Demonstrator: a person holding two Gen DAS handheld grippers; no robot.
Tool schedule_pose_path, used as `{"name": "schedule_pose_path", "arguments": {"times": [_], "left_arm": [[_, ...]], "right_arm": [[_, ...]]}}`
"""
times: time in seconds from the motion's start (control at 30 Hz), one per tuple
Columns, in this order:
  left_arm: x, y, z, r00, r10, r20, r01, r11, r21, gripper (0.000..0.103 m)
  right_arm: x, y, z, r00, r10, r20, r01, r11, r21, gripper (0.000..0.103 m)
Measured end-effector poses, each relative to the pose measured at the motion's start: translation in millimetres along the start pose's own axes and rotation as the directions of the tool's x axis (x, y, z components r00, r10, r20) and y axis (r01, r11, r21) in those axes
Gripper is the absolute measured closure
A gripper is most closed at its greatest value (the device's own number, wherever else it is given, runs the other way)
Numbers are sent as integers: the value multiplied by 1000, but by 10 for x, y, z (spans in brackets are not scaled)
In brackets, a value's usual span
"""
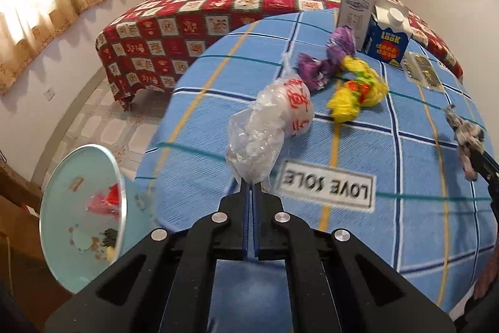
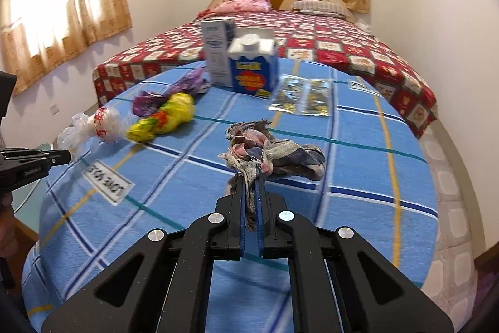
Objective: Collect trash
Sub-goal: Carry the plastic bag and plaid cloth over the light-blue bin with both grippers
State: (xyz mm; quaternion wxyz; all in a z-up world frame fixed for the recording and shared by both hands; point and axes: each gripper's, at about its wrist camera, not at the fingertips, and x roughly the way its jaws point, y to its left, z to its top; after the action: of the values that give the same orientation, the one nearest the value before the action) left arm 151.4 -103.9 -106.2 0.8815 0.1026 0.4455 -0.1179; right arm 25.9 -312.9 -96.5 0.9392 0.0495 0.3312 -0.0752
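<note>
The left gripper (image 1: 251, 188) is clamped on the tail of a crumpled clear bag (image 1: 269, 120) printed in red, held up off the blue plaid cloth (image 1: 405, 177); the right gripper (image 2: 249, 180) is pinched shut on a frayed rag (image 2: 274, 155), most of which seems to lie on the cloth. A pale green bin (image 1: 82, 220) with scraps already in it stands beyond the cloth's left edge, just beside the left gripper.

The risk, as I judge it: the bag is thin, slick film caught only by a narrow twist — a quick swing toward the bin could let it slide out and drop beside the rim. The rag is limp woven fabric with loose threads, so it may drag or snag on the cloth as it lifts.

Farther up the cloth lie a yellow wrapper (image 1: 355, 92) and a purple wrapper (image 1: 327, 58), both crinkled and shiny, touching each other. Behind them stand a blue carton (image 1: 388, 39) with a white cap and a tall grey box (image 1: 355, 8) — both stiff card.
</note>
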Motion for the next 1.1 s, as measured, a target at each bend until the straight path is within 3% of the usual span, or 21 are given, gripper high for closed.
{"name": "schedule_pose_path", "arguments": {"times": [0.3,0.6,1.1], "left_arm": [[-257,426,-189,999,18,42,-17,999,-32,102],[-473,896,-317,993,84,85,-77,994,-83,102],[-543,1558,-544,982,181,56,-169,971,-169,102]], "right_arm": [[88,588,52,998,68,-10,-68,994,-89,97],[174,1118,122,991,132,-11,-132,977,-168,97],[280,1823,241,976,218,-22,-215,936,-279,97]]}}
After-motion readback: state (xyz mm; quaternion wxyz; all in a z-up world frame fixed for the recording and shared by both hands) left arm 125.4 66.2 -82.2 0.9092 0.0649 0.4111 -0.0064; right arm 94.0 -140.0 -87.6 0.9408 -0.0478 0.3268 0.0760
